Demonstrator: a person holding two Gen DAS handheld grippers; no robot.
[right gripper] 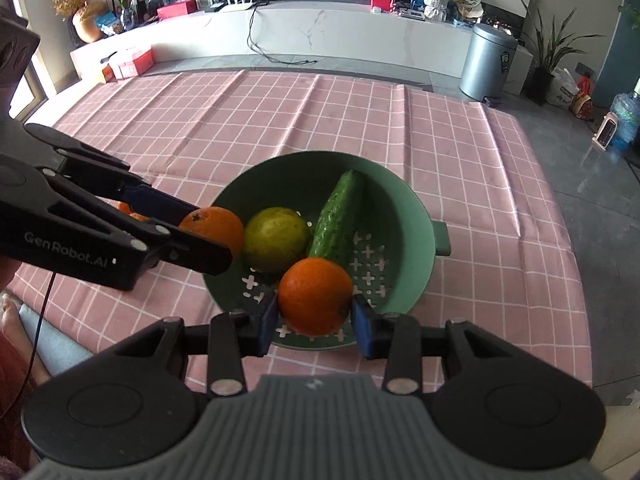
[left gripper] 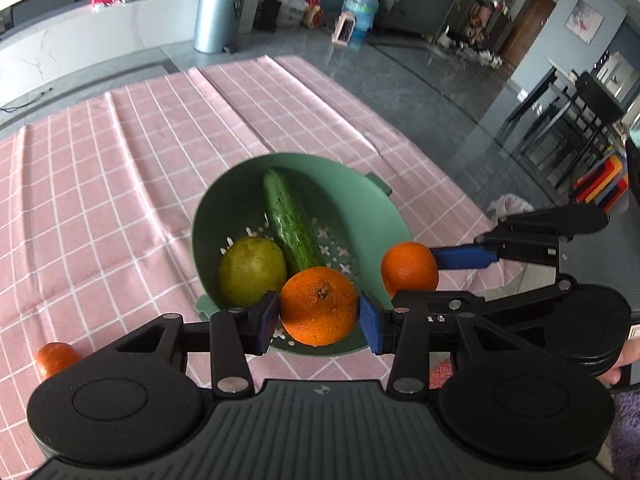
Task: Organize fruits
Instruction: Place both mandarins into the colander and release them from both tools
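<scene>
Two oranges gripped: left claw (left gripper: 319, 314) clamps orange (left gripper: 318, 306) at lower centre, right claw (right gripper: 315, 314) clamps second orange (right gripper: 315, 295), both over colander (right gripper: 412, 216) near rim for dropping. Beyond: pear (right gripper: 277, 238), cucumber (right gripper: 338, 220). Free room right of cucumber; stray orange (left gripper: 54, 358) lower left on desk (left gripper: 120, 160).

Support surface: table under a pink checked cloth (right gripper: 320, 120).
Resting directly on the cloth: green colander (right gripper: 404, 280) and one loose orange (left gripper: 56, 358) near the cloth's edge.
</scene>
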